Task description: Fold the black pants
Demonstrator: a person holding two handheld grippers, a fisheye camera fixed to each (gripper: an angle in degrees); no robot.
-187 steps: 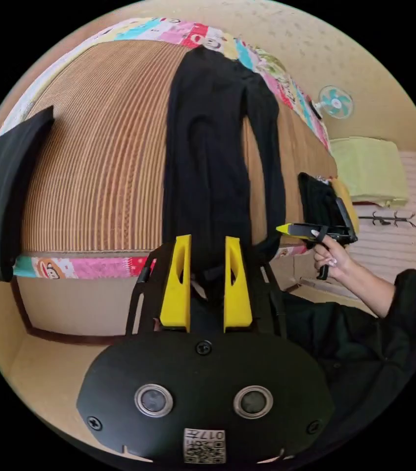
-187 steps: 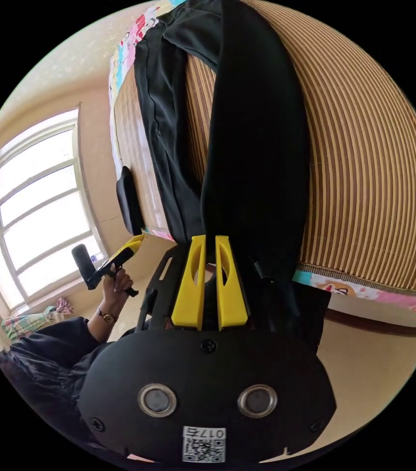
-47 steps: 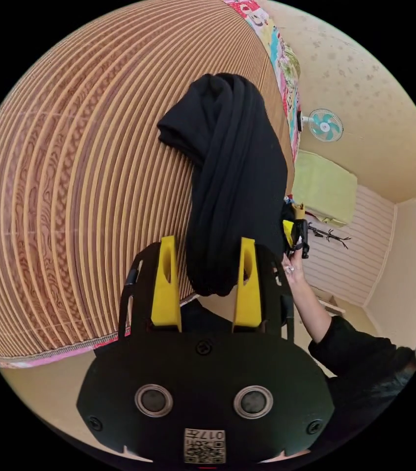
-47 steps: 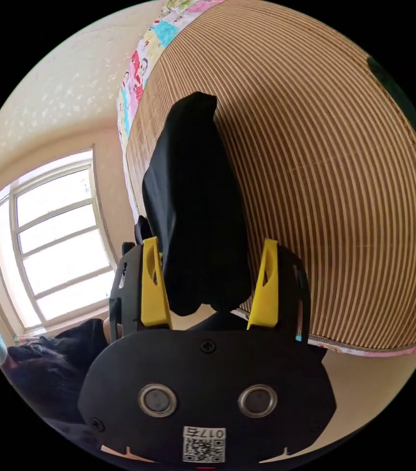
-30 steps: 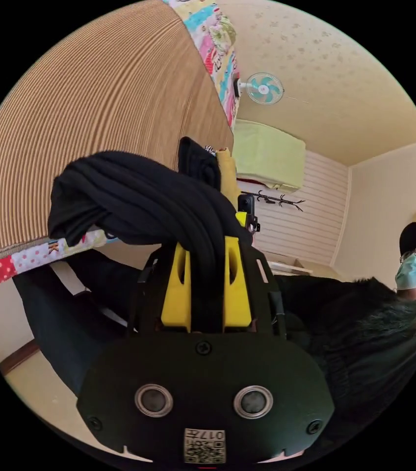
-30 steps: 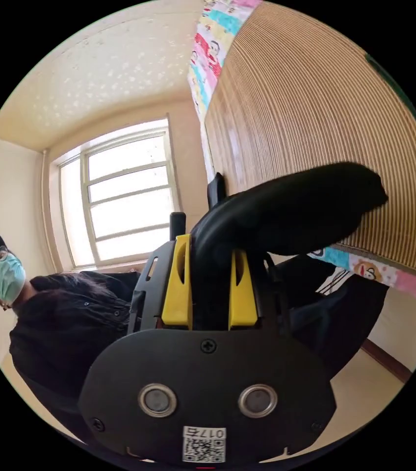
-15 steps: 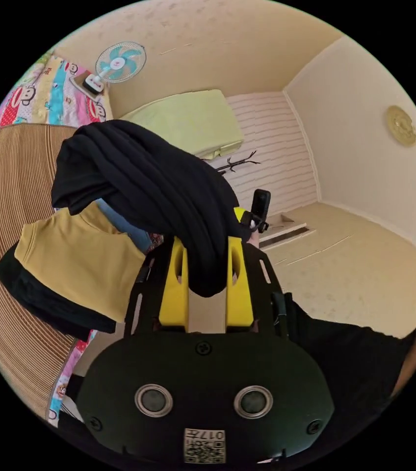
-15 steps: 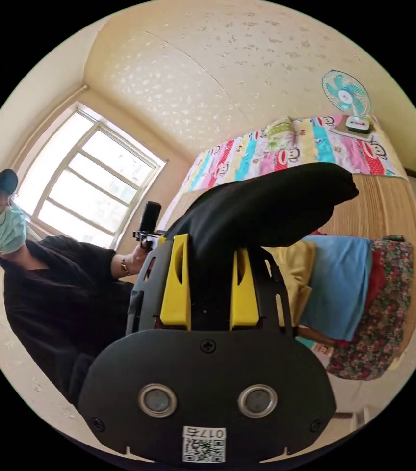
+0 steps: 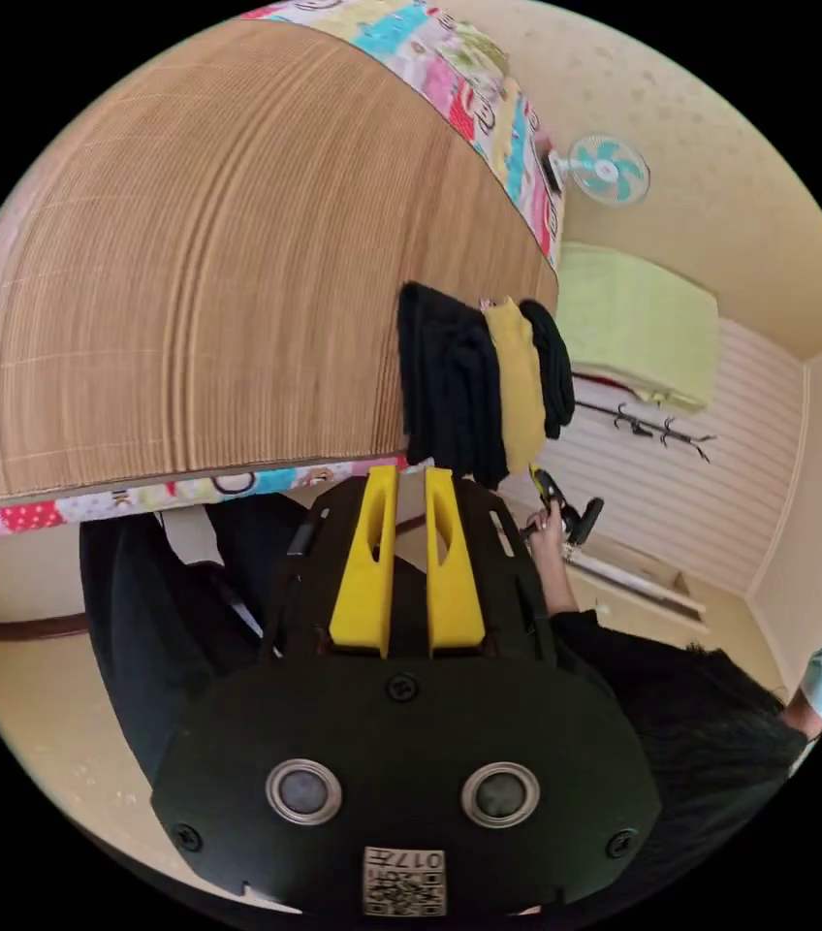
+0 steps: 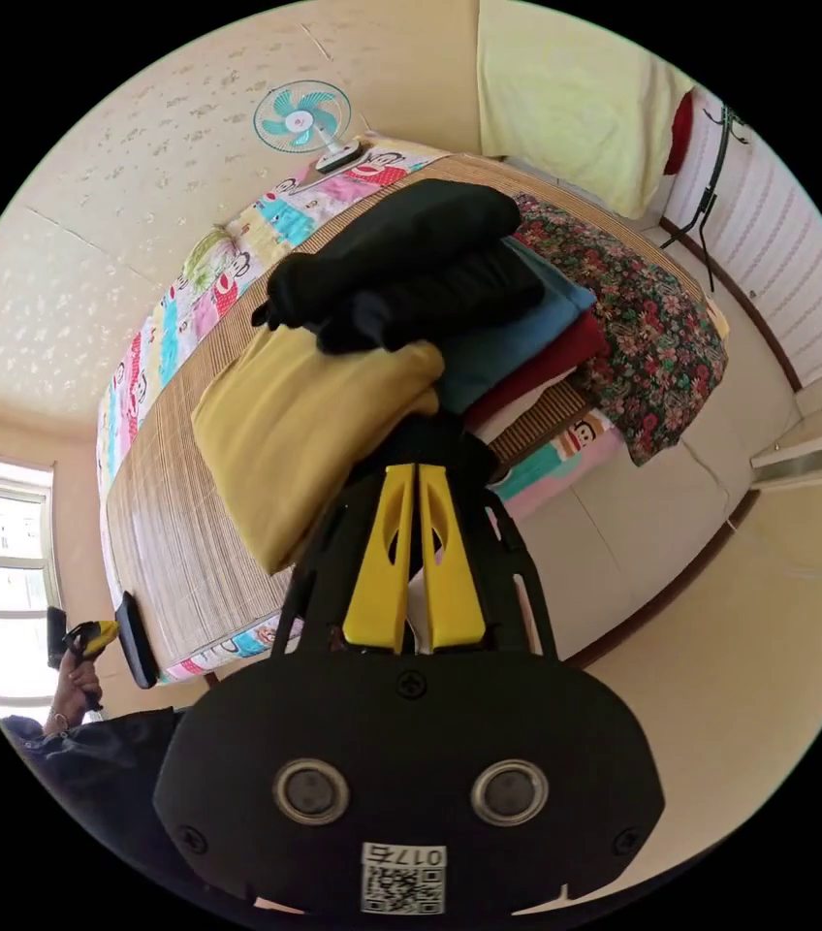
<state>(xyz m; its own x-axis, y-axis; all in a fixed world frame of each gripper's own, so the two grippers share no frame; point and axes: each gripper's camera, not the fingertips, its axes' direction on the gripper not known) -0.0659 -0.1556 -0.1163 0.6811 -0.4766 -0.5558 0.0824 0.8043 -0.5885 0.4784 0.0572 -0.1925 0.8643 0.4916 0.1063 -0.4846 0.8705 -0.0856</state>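
The folded black pants (image 10: 401, 267) lie atop a mustard-yellow folded garment (image 10: 304, 436) on the bed's striped woven mat (image 9: 188, 272). The left gripper (image 9: 407, 475) and right gripper (image 10: 415, 472) hold nothing, jaws nearly closed.

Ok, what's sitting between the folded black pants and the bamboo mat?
In the right gripper view, the black pants rest on a stack of folded clothes: a mustard garment, blue and red ones, above the bamboo mat.

- Black pants (image 10: 401, 262): soft, matt cloth, folded.
- Mustard garment (image 10: 304, 427): smooth matt cloth.
- Bed mat (image 9: 198, 272): ribbed woven straw.
- Right gripper (image 10: 418, 514): glossy yellow plastic jaws.
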